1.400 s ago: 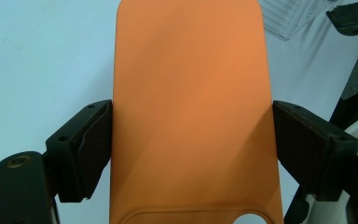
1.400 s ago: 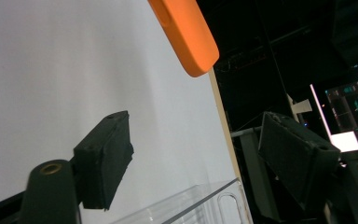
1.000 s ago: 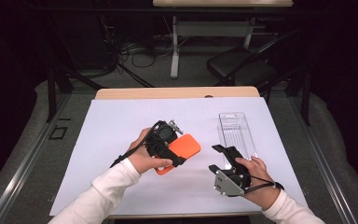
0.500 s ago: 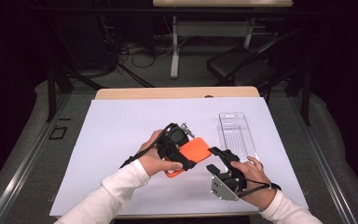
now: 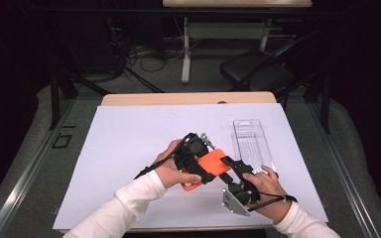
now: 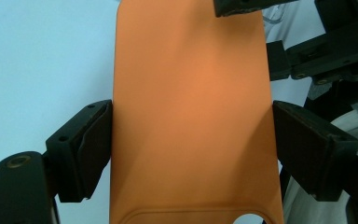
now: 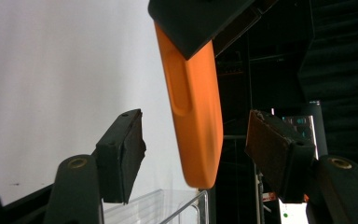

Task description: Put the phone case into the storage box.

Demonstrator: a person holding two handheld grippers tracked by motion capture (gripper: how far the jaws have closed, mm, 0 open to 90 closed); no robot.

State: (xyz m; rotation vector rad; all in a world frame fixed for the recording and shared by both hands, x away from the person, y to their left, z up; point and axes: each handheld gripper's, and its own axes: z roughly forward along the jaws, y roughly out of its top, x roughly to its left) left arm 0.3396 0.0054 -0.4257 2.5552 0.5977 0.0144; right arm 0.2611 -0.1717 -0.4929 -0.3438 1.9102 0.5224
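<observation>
Fingers, left gripper [image 6: 191, 154]: both black pads pressed flat against the long side edges of the orange phone case [image 6: 191, 107], which is clamped across its width. In the high view the left gripper [image 5: 198, 158] sits in the person's left hand [image 5: 171, 171] at the middle of the bench, with the orange phone case [image 5: 209, 166] lifted off the white sheet [image 5: 129, 148] and slanting toward the right.

Fingers, right gripper [image 7: 193, 154]: standing apart and just now closing inward, with the free end of the orange phone case [image 7: 193, 116] hanging between them. A gap shows on each side, so neither pad [image 7: 121, 154] touches the case. A long raised button ridge runs along the case edge that faces this camera. In the high view the right gripper [image 5: 230, 166] is held by the right hand [image 5: 263, 186], just right of the case, its fingers reaching up to the case's end.

Clear plastic tray [image 5: 250, 144]: lies flat on the white sheet, right of centre, just beyond the right hand, lengthwise away from the person. Its clear rim [image 7: 168, 205] shows below the case in the right gripper view.

Bench [image 5: 188, 98]: wooden edge visible past the far side of the white sheet.
</observation>
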